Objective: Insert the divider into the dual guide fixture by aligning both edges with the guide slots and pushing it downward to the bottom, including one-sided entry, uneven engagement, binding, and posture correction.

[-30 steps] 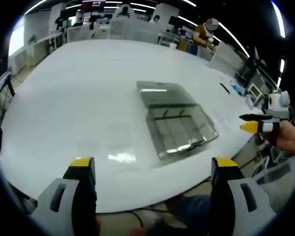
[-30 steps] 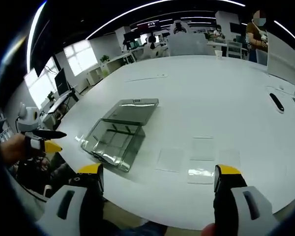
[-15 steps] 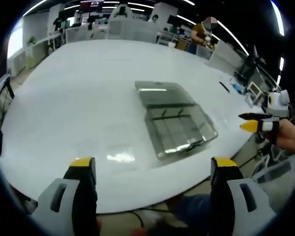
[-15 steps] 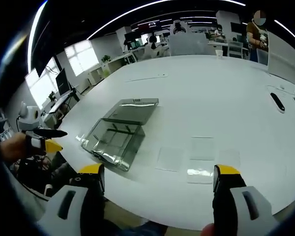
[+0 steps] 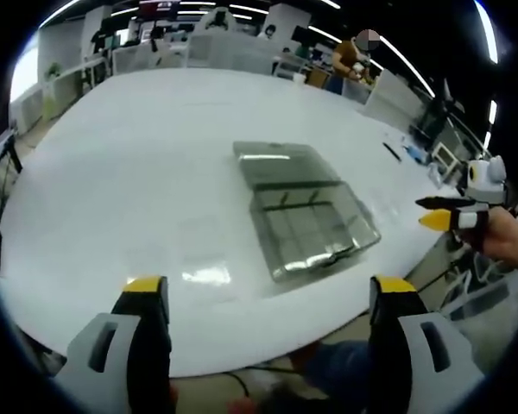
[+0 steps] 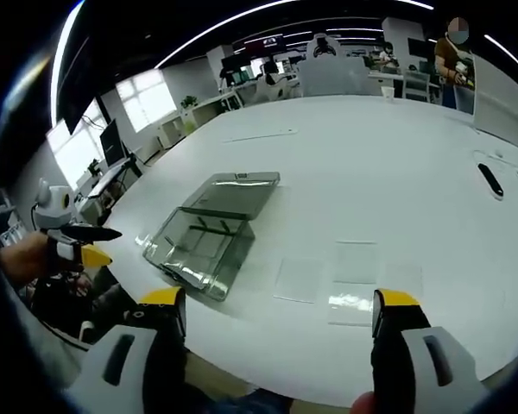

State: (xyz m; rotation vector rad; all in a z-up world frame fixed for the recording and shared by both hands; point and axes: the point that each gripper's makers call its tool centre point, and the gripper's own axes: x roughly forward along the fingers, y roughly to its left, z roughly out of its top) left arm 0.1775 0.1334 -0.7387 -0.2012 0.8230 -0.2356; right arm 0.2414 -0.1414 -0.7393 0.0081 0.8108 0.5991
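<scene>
Nothing on the white table [image 5: 112, 155] is seen to have moved since a second ago. Both the left gripper [image 5: 268, 297] and the right gripper [image 6: 272, 306] are held wide apart, empty. Clear dividers [image 6: 354, 285] lie flat beside the transparent fixture [image 6: 207, 233].

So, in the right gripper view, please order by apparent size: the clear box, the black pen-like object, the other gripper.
1. Clear box, plainly largest.
2. Other gripper.
3. Black pen-like object; it lies farther away, so this last rank is unsure.
</scene>
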